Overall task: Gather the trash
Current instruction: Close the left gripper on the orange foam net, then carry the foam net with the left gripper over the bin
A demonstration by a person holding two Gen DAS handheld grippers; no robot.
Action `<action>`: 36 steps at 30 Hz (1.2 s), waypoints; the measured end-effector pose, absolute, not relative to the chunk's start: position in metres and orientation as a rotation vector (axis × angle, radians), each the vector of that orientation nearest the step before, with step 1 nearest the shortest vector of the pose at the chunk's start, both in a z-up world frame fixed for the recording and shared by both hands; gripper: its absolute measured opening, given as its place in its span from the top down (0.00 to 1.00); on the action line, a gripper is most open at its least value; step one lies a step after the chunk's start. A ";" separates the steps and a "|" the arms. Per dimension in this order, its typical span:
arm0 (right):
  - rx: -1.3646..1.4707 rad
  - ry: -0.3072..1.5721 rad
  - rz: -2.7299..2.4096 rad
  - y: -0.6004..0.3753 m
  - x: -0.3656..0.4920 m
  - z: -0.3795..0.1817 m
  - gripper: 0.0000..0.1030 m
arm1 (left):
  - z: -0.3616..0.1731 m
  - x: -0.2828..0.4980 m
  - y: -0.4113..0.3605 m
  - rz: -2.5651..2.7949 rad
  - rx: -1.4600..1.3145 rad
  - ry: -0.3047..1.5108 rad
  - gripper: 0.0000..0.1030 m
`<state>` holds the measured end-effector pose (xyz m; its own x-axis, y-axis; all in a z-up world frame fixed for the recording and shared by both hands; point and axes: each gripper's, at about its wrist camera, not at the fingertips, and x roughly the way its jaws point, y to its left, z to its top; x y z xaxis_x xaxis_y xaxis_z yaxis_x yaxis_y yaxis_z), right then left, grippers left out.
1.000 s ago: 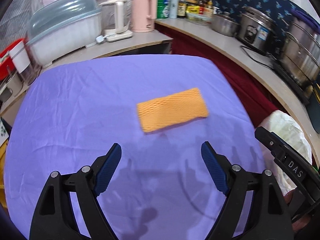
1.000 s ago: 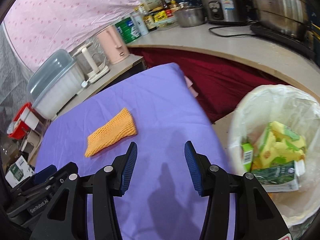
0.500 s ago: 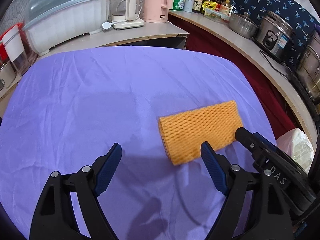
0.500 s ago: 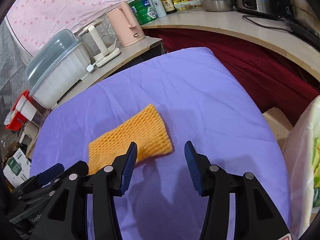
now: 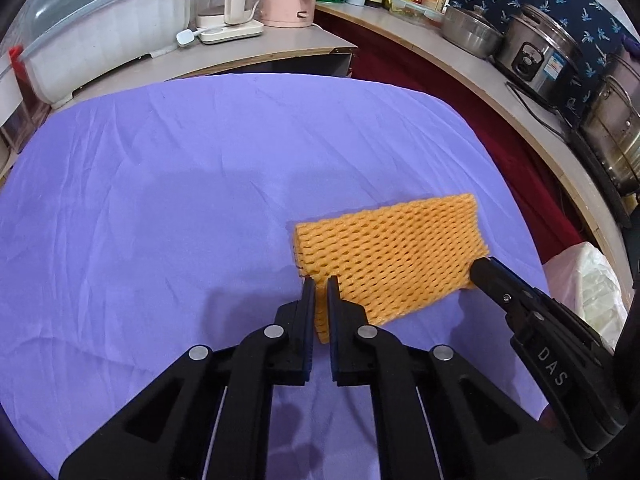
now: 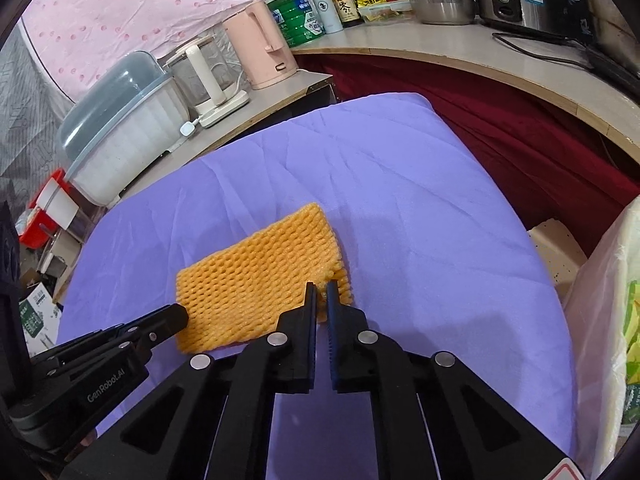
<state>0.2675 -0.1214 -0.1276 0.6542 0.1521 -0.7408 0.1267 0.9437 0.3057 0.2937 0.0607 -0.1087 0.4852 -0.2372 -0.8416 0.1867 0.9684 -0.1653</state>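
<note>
Surface: a table under a wrinkled purple cloth (image 5: 160, 200), its far edge rounded.
Room: a kitchen. A curved counter (image 5: 452, 64) runs behind and along the right side, with a dark red curtain (image 6: 520, 128) hanging below it.
On the counter: a pink kettle (image 6: 264, 48), a white-based glass kettle (image 6: 208, 80), a lidded plastic dish box (image 6: 124, 124), bottles and a green tin, a steel pot (image 6: 440, 0) and a rice cooker (image 5: 540, 56).
Bin: a white-bagged trash bin (image 6: 612, 320) stands off the table's right edge, with green and yellow packaging visible inside.
Trash item: an orange foam net sleeve (image 5: 392, 256) lies flat on the cloth, towards the table's right side.
Left gripper (image 5: 318, 292): jaws nearly together, pinching the sleeve's near left corner; orange foam shows in the narrow gap.
Right gripper (image 6: 321, 294): jaws likewise nearly closed, clamped on the sleeve's near right corner.
Relation: the two grippers hold opposite ends of the same sleeve, each one's tip visible in the other's camera.
</note>
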 end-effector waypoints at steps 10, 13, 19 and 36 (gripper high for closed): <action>0.357 0.772 0.001 -0.139 0.214 -0.082 0.95 | -0.058 0.251 0.040 -0.310 -0.020 0.947 0.96; 0.363 0.728 -0.013 -0.154 0.197 -0.060 0.95 | -0.037 0.237 0.024 -0.336 -0.004 0.910 0.96; 0.365 0.644 -0.071 -0.192 0.154 -0.020 0.95 | 0.004 0.206 -0.024 -0.414 0.037 0.837 0.96; 0.471 0.613 -0.322 -0.338 0.040 -0.030 0.95 | -0.005 0.134 -0.185 -0.639 0.181 0.840 0.96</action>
